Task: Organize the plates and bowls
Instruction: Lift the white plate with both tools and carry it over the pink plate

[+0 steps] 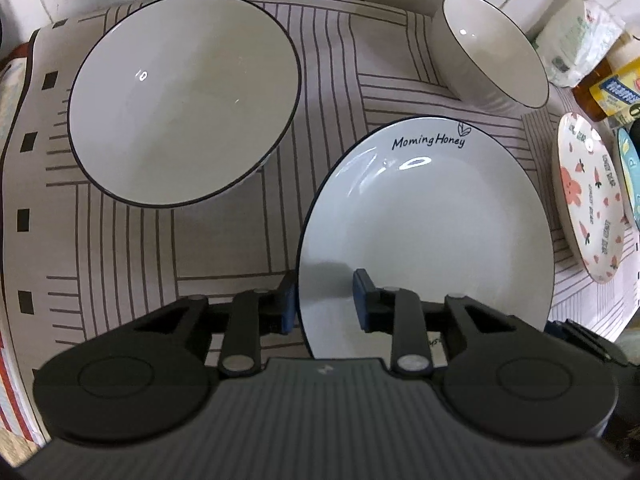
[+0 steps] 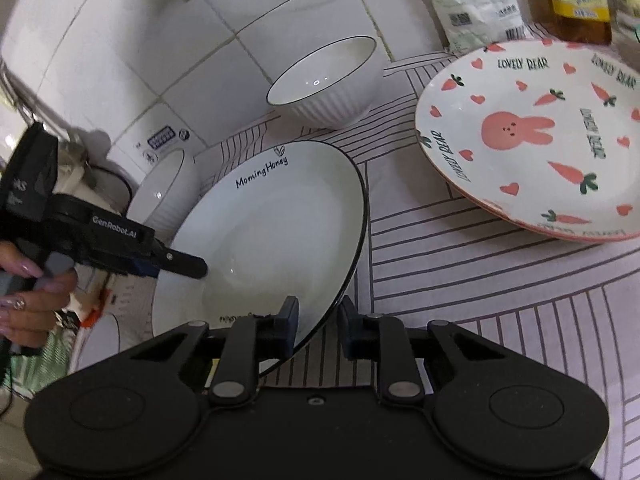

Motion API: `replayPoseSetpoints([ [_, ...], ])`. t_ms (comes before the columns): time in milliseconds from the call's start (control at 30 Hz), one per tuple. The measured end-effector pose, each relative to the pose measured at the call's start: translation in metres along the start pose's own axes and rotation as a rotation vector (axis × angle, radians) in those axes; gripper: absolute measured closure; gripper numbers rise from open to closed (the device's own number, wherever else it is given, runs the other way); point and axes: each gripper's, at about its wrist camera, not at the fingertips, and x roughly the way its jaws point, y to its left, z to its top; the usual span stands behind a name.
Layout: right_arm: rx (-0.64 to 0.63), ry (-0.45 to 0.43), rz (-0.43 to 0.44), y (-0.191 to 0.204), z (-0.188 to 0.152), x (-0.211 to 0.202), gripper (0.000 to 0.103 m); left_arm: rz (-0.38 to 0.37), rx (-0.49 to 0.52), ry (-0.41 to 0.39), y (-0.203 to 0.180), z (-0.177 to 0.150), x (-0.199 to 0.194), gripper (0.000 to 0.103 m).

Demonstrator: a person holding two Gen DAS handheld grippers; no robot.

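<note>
White plate [image 2: 280, 216] tilted up, text edge twd wall, L tongs [image 1: 325, 300] & R tongs [image 2: 318, 320] both astride rim, not clamped.

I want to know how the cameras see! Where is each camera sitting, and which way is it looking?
Left wrist: sits on the left gripper, looking forward over the Morning Honey plate toward the large bowl; only its own fingers show.
Right wrist: sits on the right gripper, looking across the same plate toward the bunny plate; the left gripper and the person's hand show.
Shared: the plate, which both grippers straddle at the rim, and the small bowl.
</note>
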Motion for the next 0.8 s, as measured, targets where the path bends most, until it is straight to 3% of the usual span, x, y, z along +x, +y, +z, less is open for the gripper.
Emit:
replayPoseSetpoints([
  [167,0.064,-0.016,0.028,-0.007,0.000,0.002,0.082,0.021,-0.006,-0.010,-0.006,-0.002,0.000,0.073],
  [367,0.086,0.044,0.008,-0.006,0.011,0.003,0.083,0.039,-0.044,0.007,-0.010,0.002,-0.004,0.076],
  [800,0.081,0.059,0.025,-0.003,0.015,-0.034,0.082,0.041,0.040,0.003,-0.044,-0.015,-0.037,0.077],
])
